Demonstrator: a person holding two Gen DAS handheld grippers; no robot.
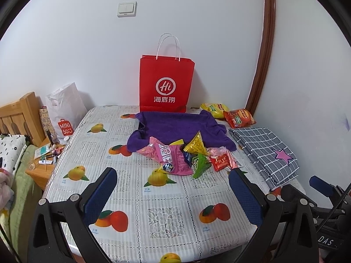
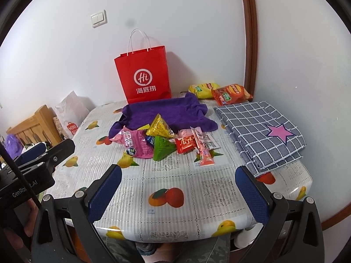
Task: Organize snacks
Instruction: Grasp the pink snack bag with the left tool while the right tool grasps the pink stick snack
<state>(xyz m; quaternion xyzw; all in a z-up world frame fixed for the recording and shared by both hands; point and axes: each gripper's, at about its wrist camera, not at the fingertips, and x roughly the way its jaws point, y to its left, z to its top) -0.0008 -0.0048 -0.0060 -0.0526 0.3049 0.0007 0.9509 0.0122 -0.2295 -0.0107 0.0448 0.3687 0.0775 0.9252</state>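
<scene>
Blue-padded fingers frame the bottom of both views. I see my left gripper [image 1: 172,194] spread wide and holding nothing, hovering above the near part of the table [image 1: 153,219], which is covered in a fruit-print cloth. My right gripper [image 2: 178,194] is likewise spread wide and empty, above the same near edge.

Beyond both grippers, well apart from the fingertips, the snacks [image 1: 186,157] lie in a loose pile at the table's middle: a pink packet [image 2: 137,145], a yellow pyramid pouch [image 2: 159,127], a green pyramid pouch [image 2: 162,149], a small red packet [image 2: 185,144] and a long pink stick pack [image 2: 203,151]. The pile touches the front edge of a purple towel [image 1: 175,127] spread behind it.

A red paper bag [image 1: 166,83] stands upright against the wall behind the towel; I cannot see inside it. Two chip bags [image 2: 219,92], yellow and red, lie to its right. A folded grey checked cloth [image 2: 261,129] with a pink star lies at the table's right side.
</scene>
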